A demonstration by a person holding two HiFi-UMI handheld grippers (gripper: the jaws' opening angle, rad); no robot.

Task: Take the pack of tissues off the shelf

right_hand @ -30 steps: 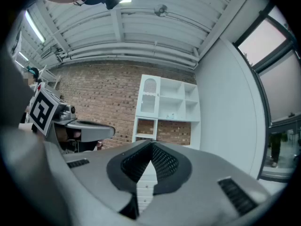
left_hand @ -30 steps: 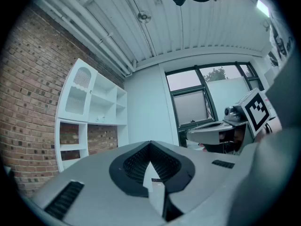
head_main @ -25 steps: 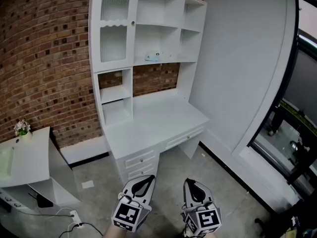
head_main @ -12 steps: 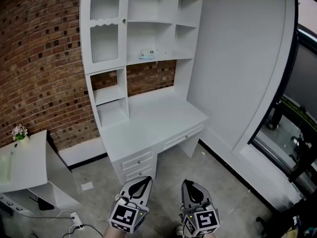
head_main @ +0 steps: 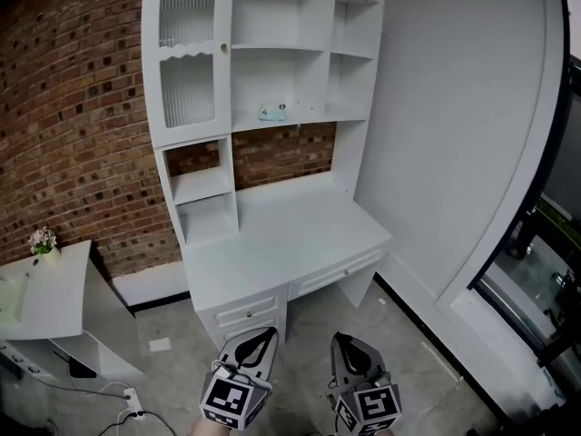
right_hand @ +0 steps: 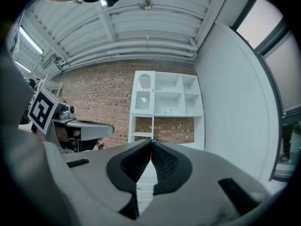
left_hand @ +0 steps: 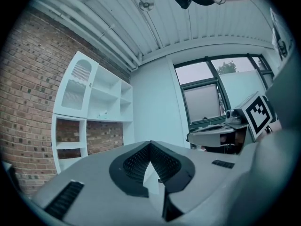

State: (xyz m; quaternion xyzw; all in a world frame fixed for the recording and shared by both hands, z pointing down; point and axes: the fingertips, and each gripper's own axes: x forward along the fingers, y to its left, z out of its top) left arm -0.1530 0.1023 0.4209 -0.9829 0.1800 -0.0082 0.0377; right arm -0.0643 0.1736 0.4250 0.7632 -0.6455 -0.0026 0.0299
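Bottom centre of frame: left tool (head_main: 259,341) and right tool (head_main: 349,351) side by side, both with jaws closed tip to tip, nothing held. Target pack of tissues (head_main: 271,113) well apart from both, upper centre, lying on middle shelf (head_main: 309,118) of white hutch. Looks more in line with left tool. Long axis seems along shelf edge, too small to be sure. White surface (head_main: 281,234) under shelf. Brick wall (head_main: 82,134) behind, white wall (head_main: 454,107) at right, concrete floor (head_main: 408,380) below.
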